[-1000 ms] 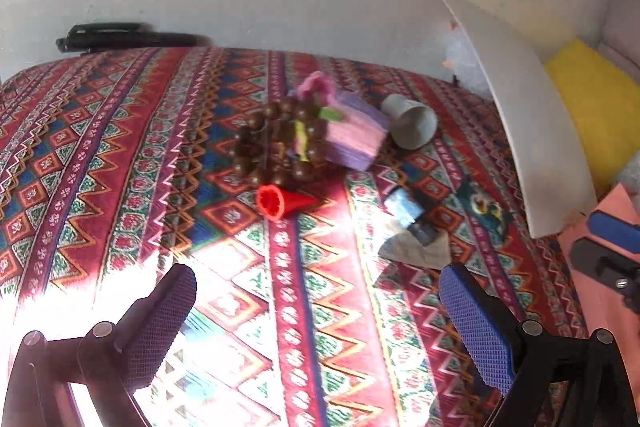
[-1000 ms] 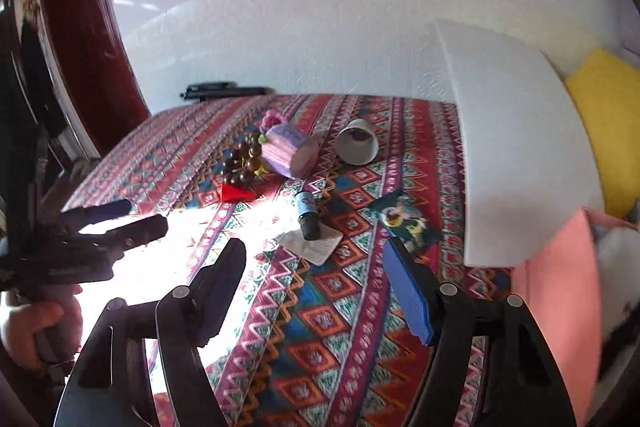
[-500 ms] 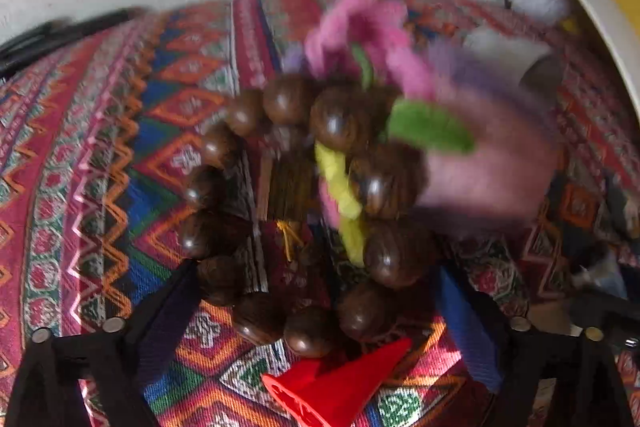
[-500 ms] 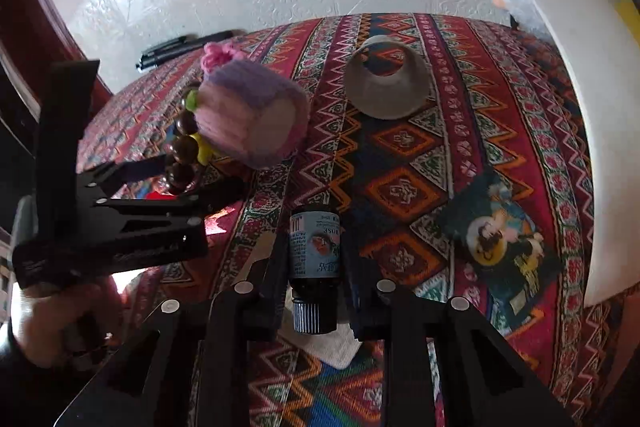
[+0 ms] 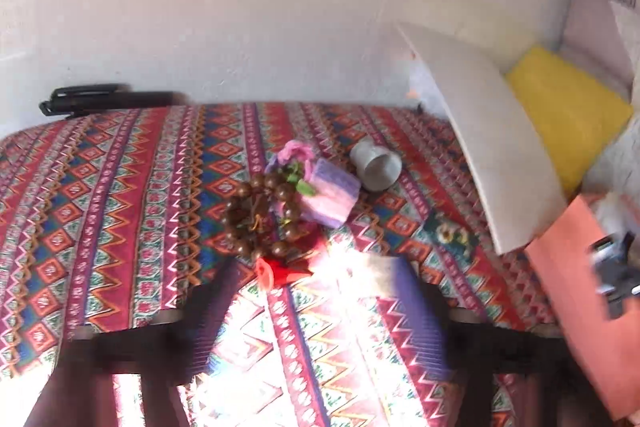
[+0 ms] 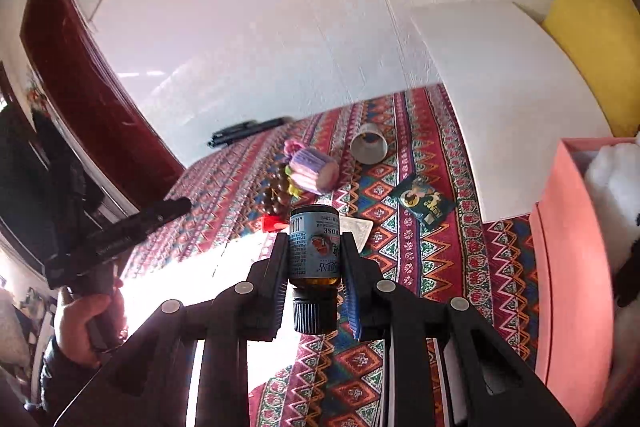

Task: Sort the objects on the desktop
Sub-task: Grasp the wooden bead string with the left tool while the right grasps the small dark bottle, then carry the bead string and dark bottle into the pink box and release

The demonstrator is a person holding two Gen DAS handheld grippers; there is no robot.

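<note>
While the small bottle [image 6: 315, 251] is hanging clear of the cloth, cap end toward the camera, the entries are reading as follows.

Bottle: sitting pinched between the right gripper [image 6: 316, 259] pads, label upside down, amber glass showing just above the black cap.
Slip risk: the pads are bearing on a smooth round label; a tilt or a jolt is likely to let the bottle rotate or slide out cap-first.
Pink box [image 6: 568, 247]: standing at 3 o'clock from the bottle, white stuffing already filling it; probably the destination, so the rim is posing a knock hazard.
Card [image 6: 358, 230]: lying just beyond the bottle at 12 o'clock.
Left gripper [image 5: 316, 307]: standing spread and empty, blurred, so its exact gap is uncertain.
Bead bracelet [image 5: 260, 219]: lying at 12 o'clock of the left gripper, touching the purple knitted piece [image 5: 328, 197] and the red cone [image 5: 276, 271].
Snag risk: a hurried grab is likely dragging neighbours along.
Metal cup [image 5: 376, 167]: lying tipped at 1 o'clock, prone to rolling.
</note>
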